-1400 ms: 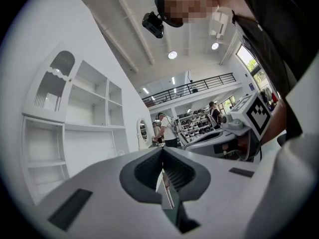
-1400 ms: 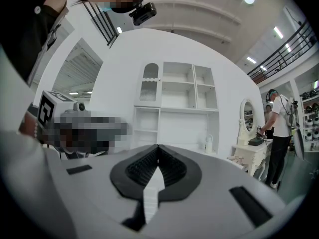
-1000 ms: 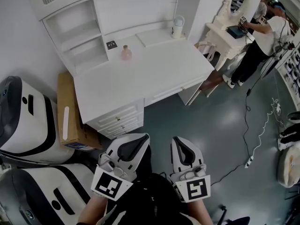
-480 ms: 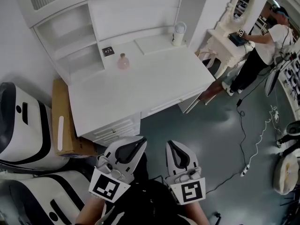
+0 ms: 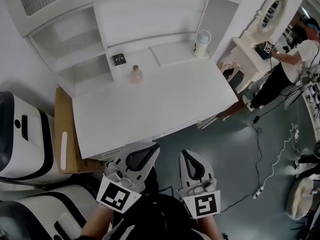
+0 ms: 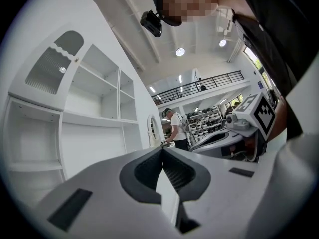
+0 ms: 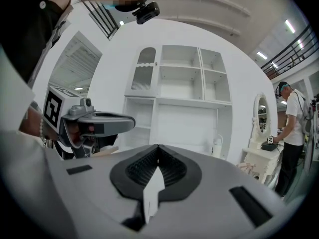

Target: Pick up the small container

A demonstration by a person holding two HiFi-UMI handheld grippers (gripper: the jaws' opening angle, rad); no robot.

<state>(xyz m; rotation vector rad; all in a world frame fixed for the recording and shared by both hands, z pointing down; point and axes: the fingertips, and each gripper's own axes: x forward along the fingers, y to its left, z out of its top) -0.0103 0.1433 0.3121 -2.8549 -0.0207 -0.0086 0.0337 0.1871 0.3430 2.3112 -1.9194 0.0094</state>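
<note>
Both tongs, left [image 5: 150, 149] and right [image 5: 187, 155], are closed on nothing and held low by the person's body, seemingly waiting to reach, while the small pink rounded container [image 5: 135, 74] stands well apart, far back on the white wooden table [image 5: 165, 104].

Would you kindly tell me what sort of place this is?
Likely a mock bedroom staged inside a large industrial hall: a white desk with hutch shelves, a vanity with an oval mirror, and, in the left gripper view, a mezzanine railing above storage racks.
</note>
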